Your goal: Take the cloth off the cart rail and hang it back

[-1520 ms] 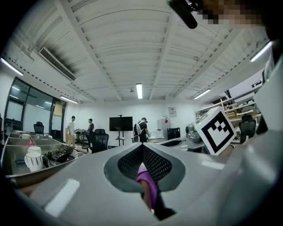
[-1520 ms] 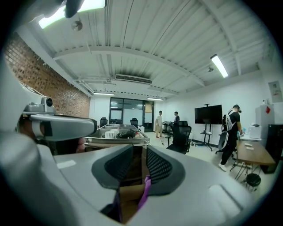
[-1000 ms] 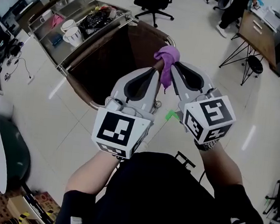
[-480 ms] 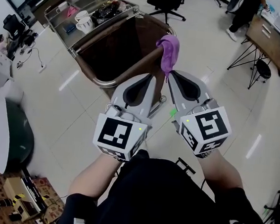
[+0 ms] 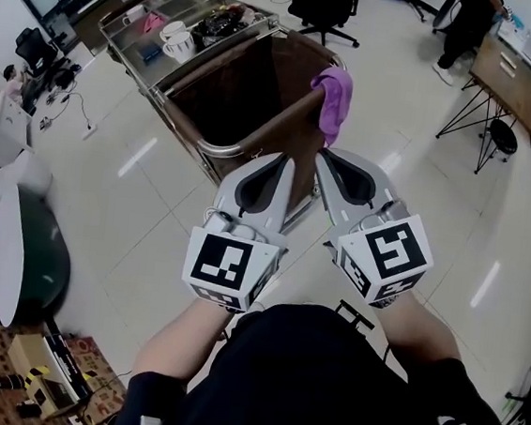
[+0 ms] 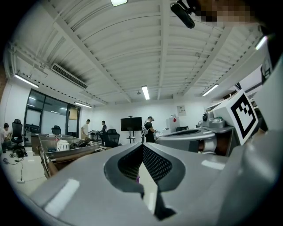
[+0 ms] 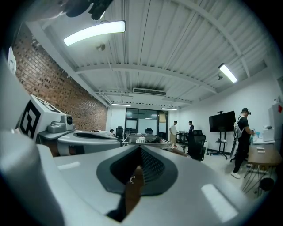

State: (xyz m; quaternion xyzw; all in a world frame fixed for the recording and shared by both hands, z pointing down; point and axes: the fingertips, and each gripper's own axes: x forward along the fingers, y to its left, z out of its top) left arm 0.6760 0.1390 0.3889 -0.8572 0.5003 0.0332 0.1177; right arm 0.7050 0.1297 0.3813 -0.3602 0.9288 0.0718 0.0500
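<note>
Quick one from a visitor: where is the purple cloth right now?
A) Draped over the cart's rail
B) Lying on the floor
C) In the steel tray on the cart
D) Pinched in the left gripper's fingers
A: the purple cloth hangs draped over the cart rail.

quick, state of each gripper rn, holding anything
left gripper: closed, holding nothing.
right gripper: closed, holding nothing.
The purple cloth hangs on the cart rail, in neither gripper.
</note>
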